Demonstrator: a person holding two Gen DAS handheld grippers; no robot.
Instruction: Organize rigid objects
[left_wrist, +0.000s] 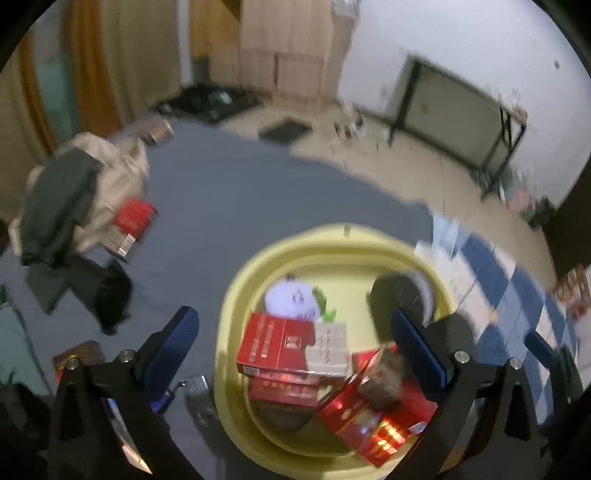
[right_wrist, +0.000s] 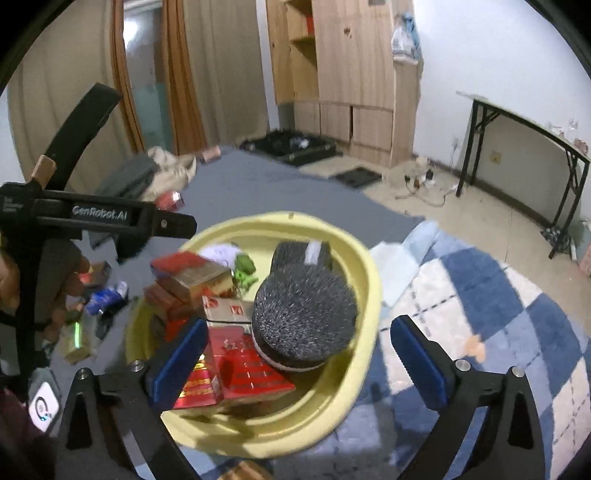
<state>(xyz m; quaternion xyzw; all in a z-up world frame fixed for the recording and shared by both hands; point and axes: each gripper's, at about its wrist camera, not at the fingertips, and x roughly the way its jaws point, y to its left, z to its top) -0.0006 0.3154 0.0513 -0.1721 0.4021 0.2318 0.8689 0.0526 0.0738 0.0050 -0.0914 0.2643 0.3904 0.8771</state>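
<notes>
Yellow basin (left_wrist: 236, 295) on grey bed sheet (left_wrist: 229, 192), near its front edge. Left wrist view: left tongs (left_wrist: 295, 343) spread wide over basin, nothing between pads; red boxes (left_wrist: 280, 341) stacked inside, white round item behind them. Loose red box (left_wrist: 133, 221) near sheet's left edge by clothes pile (left_wrist: 74, 199).

Right wrist view: right tongs (right_wrist: 299, 354) wide open, empty, above basin (right_wrist: 369, 280); grey bristly round object (right_wrist: 304, 314) lies on red boxes (right_wrist: 243, 369).

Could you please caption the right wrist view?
Open right gripper above a yellow basin holding red boxes and a dark round brush.
</notes>
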